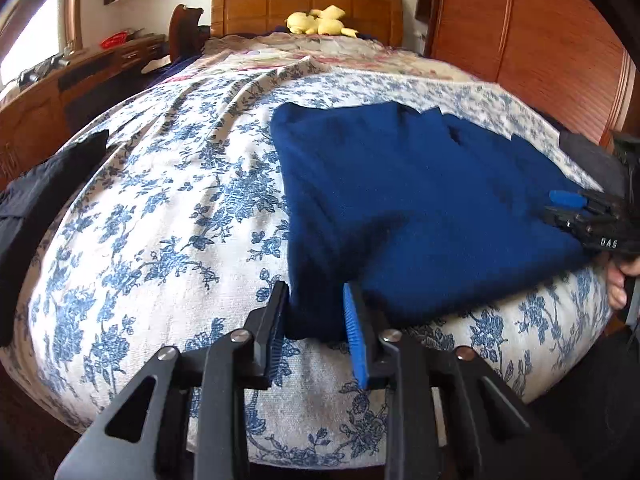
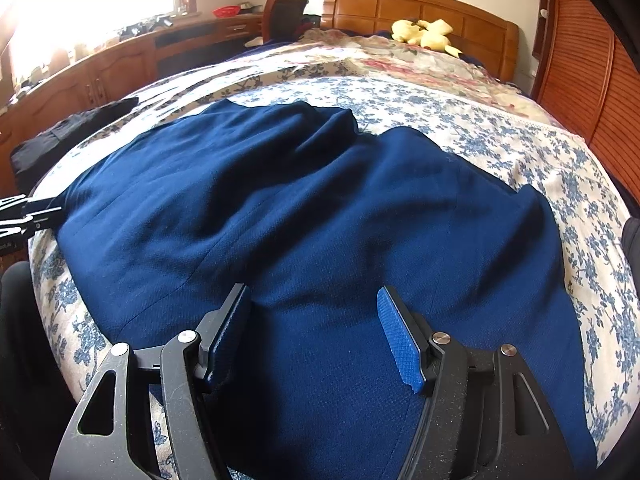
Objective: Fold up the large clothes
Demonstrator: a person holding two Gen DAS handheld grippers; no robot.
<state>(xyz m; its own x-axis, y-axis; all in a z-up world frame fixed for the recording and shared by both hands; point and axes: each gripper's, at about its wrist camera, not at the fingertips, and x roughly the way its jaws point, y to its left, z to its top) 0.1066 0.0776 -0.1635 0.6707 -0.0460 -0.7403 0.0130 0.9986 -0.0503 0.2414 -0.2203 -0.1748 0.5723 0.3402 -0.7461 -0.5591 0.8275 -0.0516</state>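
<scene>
Left gripper pinching near-left corner of dark blue knit garment; right gripper wide over cloth. Pinch deeper, then lift together.

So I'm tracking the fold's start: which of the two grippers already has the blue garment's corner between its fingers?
The left gripper: its pads pinch the blue garment at the near corner. The right gripper stands wide open over the cloth.

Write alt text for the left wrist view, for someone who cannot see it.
The left gripper has its two fingers around the near corner of a dark blue garment spread on a bed with a blue floral cover. The right gripper reaches in over the garment's right edge. A yellow plush toy lies by the wooden headboard.
</scene>
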